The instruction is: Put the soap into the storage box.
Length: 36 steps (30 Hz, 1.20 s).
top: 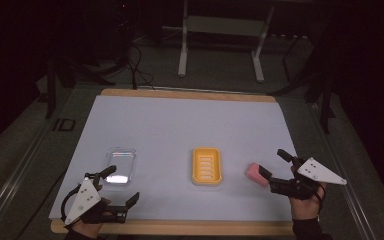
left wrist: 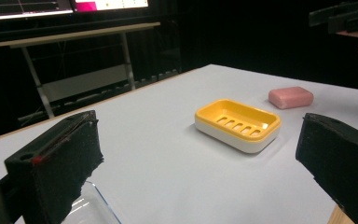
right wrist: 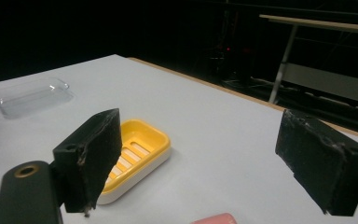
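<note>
A yellow soap dish [top: 206, 166] with a white base sits in the middle of the white table top; it also lies ahead of the jaws in the left gripper view [left wrist: 237, 123] and the right gripper view [right wrist: 133, 154]. A pink soap bar [top: 256, 173] lies just right of it, flat on the table [left wrist: 290, 97]. My right gripper [top: 272, 163] hovers open right beside the soap, with the bar's edge just below its jaws [right wrist: 214, 219]. My left gripper [top: 122, 184] stands open at the near left, holding nothing.
A clear plastic tray [top: 120, 165] lies on the table just beyond the left gripper, and also far off in the right gripper view [right wrist: 30, 95]. The table's wooden front edge [top: 180, 227] runs close to both hands. A metal-legged desk [top: 220, 30] stands behind the table in the dark.
</note>
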Tool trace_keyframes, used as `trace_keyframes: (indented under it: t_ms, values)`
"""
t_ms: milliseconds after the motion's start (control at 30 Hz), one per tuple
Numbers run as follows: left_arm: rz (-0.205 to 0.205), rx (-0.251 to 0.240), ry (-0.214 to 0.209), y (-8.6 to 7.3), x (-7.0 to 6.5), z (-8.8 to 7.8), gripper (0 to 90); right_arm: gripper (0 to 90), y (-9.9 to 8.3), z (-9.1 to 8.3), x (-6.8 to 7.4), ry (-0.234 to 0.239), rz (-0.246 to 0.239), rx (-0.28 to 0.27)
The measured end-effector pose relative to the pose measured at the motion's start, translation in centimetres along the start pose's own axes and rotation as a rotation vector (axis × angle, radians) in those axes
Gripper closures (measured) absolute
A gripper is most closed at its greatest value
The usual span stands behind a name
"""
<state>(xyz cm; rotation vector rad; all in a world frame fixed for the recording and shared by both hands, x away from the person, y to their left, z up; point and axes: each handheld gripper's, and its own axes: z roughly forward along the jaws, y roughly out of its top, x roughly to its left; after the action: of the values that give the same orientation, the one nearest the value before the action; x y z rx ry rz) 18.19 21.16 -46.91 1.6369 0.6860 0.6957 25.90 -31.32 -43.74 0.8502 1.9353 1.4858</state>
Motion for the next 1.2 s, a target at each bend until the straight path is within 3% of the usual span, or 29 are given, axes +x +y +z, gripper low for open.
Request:
trace_keyframes:
  t_ms: [167, 400, 500, 633, 733, 933, 1100, 1200]
  values:
    - [0.001, 0.007, -0.002, 0.0, 0.0, 0.2, 0.4, 13.8, 0.3, 0.2, 0.1, 0.047, -0.024, 0.002]
    - [-0.001, 0.012, -0.005, 0.0, 0.0, 0.2, 0.4, 13.2, 0.3, 1.0, -0.1, 0.130, -0.056, 0.065]
    - [-0.003, 0.010, -0.006, -0.1, -0.1, 0.1, 0.3, 13.2, 0.3, 1.1, -0.3, 0.160, -0.063, 0.062]
    - [-0.003, 0.017, -0.011, -0.1, -0.1, 0.2, 0.4, 13.8, 0.6, 1.3, -0.6, 0.252, -0.065, 0.068]
    - [-0.002, 0.018, -0.013, -0.1, -0.1, 0.3, 0.4, 14.1, 0.7, 1.7, -0.6, 0.302, -0.088, 0.116]
    - [0.002, 0.027, -0.015, -0.1, -0.1, 0.3, 0.3, 15.7, 0.2, 2.9, -1.3, 0.422, -0.032, 0.265]
    - [0.004, 0.035, -0.017, -0.2, -0.1, 0.4, 0.3, 14.6, -1.5, 4.4, -1.5, 0.483, -0.026, 0.440]
    - [0.005, 0.038, -0.017, -0.2, -0.1, 0.5, 0.3, 13.8, -2.7, 4.9, -1.5, 0.492, -0.033, 0.497]
